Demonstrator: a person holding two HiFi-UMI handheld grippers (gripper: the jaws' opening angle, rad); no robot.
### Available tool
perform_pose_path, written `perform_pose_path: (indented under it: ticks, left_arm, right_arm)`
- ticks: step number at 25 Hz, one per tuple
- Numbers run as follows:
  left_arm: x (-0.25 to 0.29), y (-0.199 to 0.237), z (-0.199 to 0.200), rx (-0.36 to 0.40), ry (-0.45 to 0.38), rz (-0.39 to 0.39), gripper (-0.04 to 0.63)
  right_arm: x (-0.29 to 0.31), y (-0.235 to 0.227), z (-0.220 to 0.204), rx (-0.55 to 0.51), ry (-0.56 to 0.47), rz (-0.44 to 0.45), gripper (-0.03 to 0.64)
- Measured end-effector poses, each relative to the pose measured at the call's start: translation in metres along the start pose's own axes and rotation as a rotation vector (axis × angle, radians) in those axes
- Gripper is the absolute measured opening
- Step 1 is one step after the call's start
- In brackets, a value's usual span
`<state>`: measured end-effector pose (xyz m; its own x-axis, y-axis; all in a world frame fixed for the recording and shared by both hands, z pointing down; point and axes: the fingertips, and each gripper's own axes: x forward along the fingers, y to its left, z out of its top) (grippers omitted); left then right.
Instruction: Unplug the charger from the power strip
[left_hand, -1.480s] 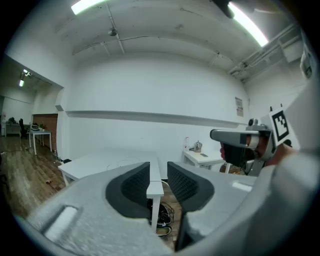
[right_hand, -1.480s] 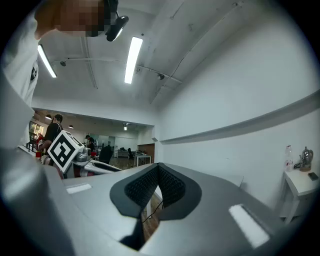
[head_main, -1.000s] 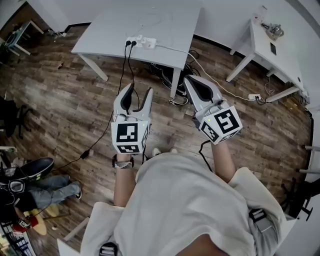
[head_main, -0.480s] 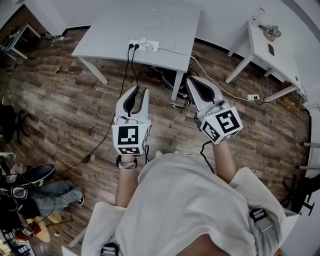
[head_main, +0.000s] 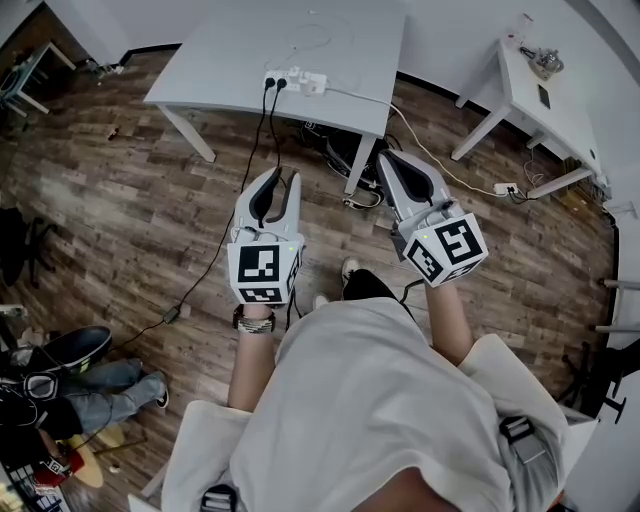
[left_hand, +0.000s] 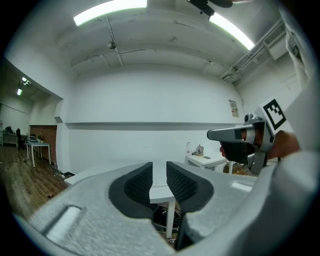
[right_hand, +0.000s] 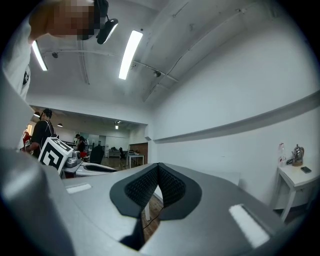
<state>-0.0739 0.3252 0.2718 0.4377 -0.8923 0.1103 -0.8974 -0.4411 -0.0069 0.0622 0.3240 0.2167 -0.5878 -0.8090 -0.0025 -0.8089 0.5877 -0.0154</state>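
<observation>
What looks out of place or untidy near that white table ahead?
The power strip sits near the table's front edge, its black cables hanging down, one trailing across the wooden floor. A cable tangle lies under the table. Nothing looks spilled or broken.

The head camera sits high up and looks almost straight down. The person's shoulders (head_main: 370, 400) fill the bottom of the frame. The left gripper (head_main: 278, 178) and the right gripper (head_main: 385, 155) are in the middle, and the white counter (head_main: 220, 60) is far off at the top. Each gripper camera sits just behind its own jaws and looks flat across the room. The left one sees the counter too. Each one sees the other gripper at its side.
</observation>
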Motion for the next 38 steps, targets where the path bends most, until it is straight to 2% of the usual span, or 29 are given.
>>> perform_pose_path:
  ticks: [10,14,25,38]
  left_arm:
    - [0.035,0.019,-0.006,-0.014,0.006,-0.014,0.092]
    - [0.064,0.031,-0.003,-0.032,-0.005,-0.001,0.091]
    - [0.168,0.064,0.005,-0.009,0.031,0.026,0.071]
    - [0.278,0.087,0.021,-0.038,0.027,0.068,0.067]
  right_arm:
    - [0.033,-0.017,-0.012,0.013,0.007,0.001,0.002]
    - [0.056,-0.042,-0.016,0.029,0.008,-0.001,0.002]
    - [0.140,-0.118,-0.017,0.035,0.005,0.040,0.002]
    - [0.218,-0.209,-0.018,0.050,0.014,0.100,0.002]
